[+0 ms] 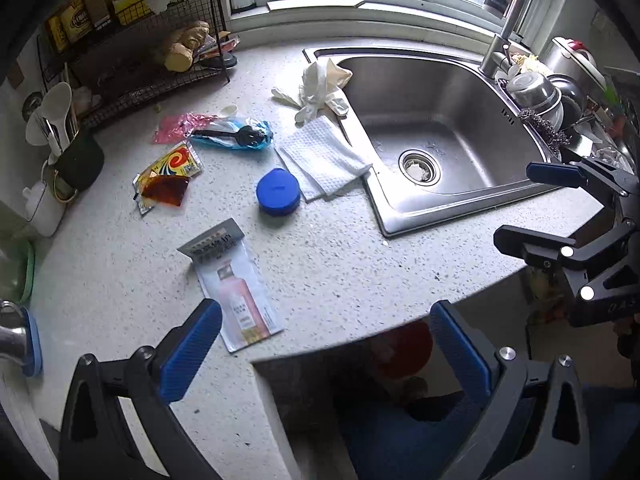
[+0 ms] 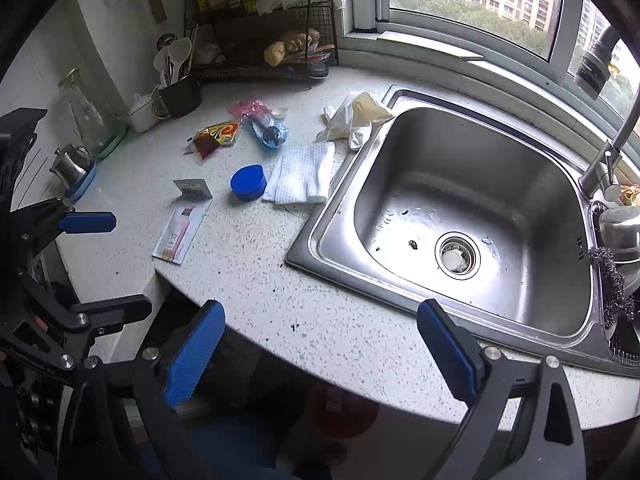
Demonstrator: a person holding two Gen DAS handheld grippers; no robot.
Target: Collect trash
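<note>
Both tools hang over the near edge of the speckled table [image 1: 340,264], fingers spread wide and holding nothing. The left tool [image 1: 326,350] points forward and slightly down, its blue pads [image 1: 192,356] straddling the table's edge; the right tool [image 2: 320,356] sits to its right with the same released spread, aimed at the table in front of the sink [image 2: 472,216]. Each tool shows at the edge of the other's view, cut off by the frame, and no hand can be seen.

Below the table edge something red lies in shadow, too dark to identify.

Just ahead of the left tool's left finger lies a flat packet [image 1: 240,296] printed with a pink bottle, its grey top flap bent up. Beyond it, near the centre, sits a round blue lid [image 1: 279,191], just beside a folded white cloth [image 1: 324,160] whose corner overlaps the sink rim. Left of the lid lies a torn sauce packet [image 1: 168,176], red and yellow, with dark liquid showing. Farther on are a crumpled pink wrapper [image 1: 176,128] and a blue plastic wrapper [image 1: 236,136] with a black spoon-like item on it. Pale rubber gloves [image 1: 320,84] slump at the sink's far left corner. Something pale sits in the sink drain [image 2: 456,258], unclear what. At the far back stands a wire rack [image 1: 132,64].
</note>
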